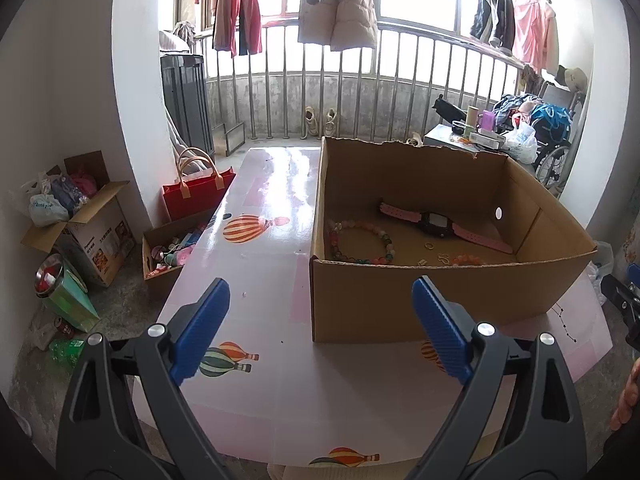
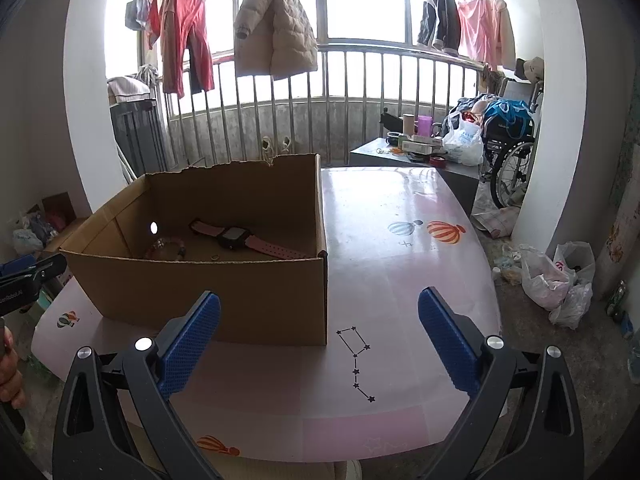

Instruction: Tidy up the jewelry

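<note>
An open cardboard box (image 1: 420, 304) (image 2: 224, 296) stands on the pink table (image 1: 264, 208) (image 2: 400, 248). Inside lie a pink-strapped black watch (image 1: 438, 224) (image 2: 236, 237), a multicoloured bead bracelet (image 1: 360, 242) (image 2: 168, 248), an orange bead bracelet (image 1: 468, 259) and a small ring (image 1: 429, 245) (image 2: 215, 257). My left gripper (image 1: 320, 320) hangs open in front of the box's near left corner, nothing between its blue pads. My right gripper (image 2: 320, 332) is open before the box's near right corner, empty too. Each gripper's black tip (image 1: 620, 300) (image 2: 32, 276) shows at the other view's edge.
Balloon and star prints mark the table top. Left of the table on the floor stand a red bag (image 1: 196, 192) and cardboard boxes (image 1: 168, 252) of clutter. A grey side table (image 2: 416, 156), a wheelchair (image 2: 512, 152) and plastic bags (image 2: 556, 280) are to the right. A railing with hung clothes lies behind.
</note>
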{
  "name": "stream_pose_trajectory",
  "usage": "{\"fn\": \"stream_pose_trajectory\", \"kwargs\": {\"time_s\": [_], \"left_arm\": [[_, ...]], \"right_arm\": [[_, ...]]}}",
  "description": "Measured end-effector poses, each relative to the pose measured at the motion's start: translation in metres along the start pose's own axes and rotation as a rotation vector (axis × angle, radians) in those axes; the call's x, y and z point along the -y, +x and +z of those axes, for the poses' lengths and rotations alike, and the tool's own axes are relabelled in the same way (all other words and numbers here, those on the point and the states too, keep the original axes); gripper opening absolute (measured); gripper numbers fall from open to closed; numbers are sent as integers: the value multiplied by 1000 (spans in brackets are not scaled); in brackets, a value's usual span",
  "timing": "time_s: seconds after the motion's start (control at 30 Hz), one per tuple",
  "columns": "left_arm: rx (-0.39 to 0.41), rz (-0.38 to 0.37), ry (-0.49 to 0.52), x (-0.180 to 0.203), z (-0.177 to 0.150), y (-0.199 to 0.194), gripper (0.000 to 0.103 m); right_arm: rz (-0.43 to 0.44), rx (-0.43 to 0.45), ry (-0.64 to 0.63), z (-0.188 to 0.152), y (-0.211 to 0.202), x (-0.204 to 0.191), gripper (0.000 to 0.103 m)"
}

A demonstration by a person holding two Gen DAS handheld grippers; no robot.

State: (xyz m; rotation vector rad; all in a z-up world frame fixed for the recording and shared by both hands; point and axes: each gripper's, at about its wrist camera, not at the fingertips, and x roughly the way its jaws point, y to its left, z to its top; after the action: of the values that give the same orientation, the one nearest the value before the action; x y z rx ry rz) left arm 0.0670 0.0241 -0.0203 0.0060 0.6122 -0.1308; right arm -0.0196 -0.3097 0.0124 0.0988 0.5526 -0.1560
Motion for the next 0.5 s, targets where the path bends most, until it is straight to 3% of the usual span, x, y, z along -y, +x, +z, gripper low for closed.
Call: {"fn": "stream_pose_trajectory", "kwargs": {"time_s": [0.5], "left_arm": [[-45, 20, -21, 3, -4, 1, 89]], "right_arm": [[12, -11, 19, 1, -6, 1, 96]]}}
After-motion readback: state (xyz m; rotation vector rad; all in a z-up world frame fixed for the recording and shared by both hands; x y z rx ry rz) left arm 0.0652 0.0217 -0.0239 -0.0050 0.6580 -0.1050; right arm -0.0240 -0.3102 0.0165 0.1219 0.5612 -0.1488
